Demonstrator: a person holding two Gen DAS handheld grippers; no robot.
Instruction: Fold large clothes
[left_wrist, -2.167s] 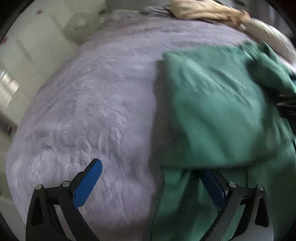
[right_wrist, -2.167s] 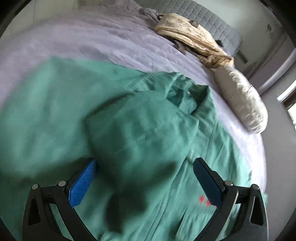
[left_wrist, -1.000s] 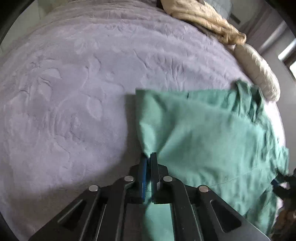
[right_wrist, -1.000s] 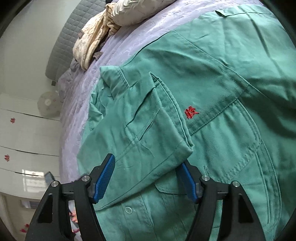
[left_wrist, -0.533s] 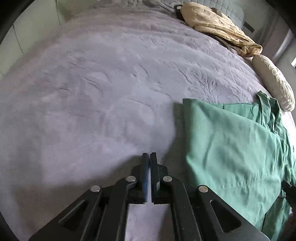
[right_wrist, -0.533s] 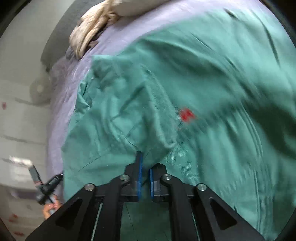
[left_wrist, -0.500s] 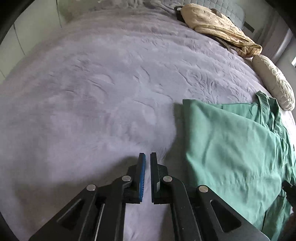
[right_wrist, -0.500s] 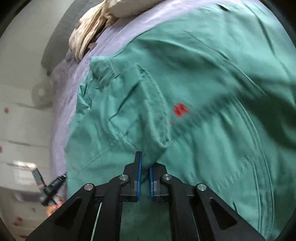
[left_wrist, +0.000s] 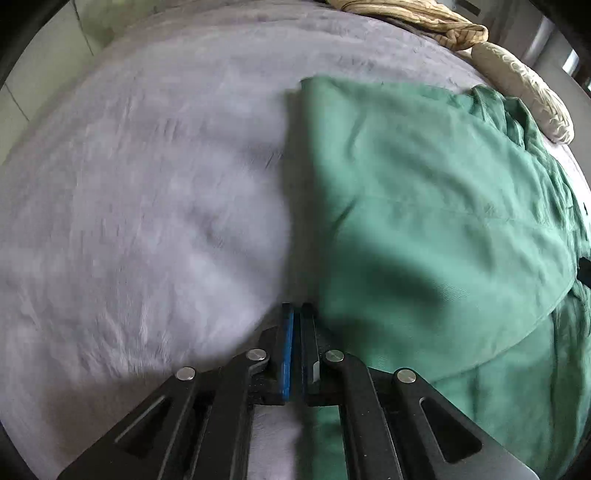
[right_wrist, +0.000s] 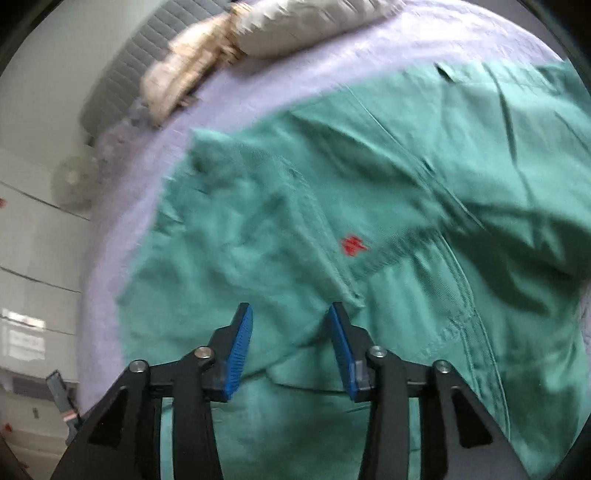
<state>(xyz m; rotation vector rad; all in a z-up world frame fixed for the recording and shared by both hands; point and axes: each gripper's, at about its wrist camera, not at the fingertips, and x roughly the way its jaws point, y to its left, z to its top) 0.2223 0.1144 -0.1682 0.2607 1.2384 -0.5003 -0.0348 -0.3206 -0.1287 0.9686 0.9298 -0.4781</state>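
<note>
A large green jacket (left_wrist: 424, 221) lies on the lilac bed cover (left_wrist: 147, 184), with one side folded over so its left edge is straight. My left gripper (left_wrist: 297, 310) is shut with nothing between its pads, and its tips sit at that folded edge. In the right wrist view the jacket (right_wrist: 443, 332) shows a small red emblem (right_wrist: 352, 245) beside a folded-in sleeve (right_wrist: 240, 240). My right gripper (right_wrist: 290, 314) hangs over the sleeve's lower end. Its jaws are opening: the blue pads (right_wrist: 242, 332) stand apart and the cloth lies loose between them.
A pale pillow (left_wrist: 524, 85) and a crumpled beige blanket (left_wrist: 424, 18) lie at the head of the bed. A small fan (right_wrist: 74, 177) and white cupboards stand beyond the bed's far side. Bare bed cover (right_wrist: 258, 92) runs left of the jacket.
My left gripper, shut throughout, came back from the bare cover to the jacket's folded edge. My right gripper's jaws, shut on the sleeve fold half a second ago, now stand apart.
</note>
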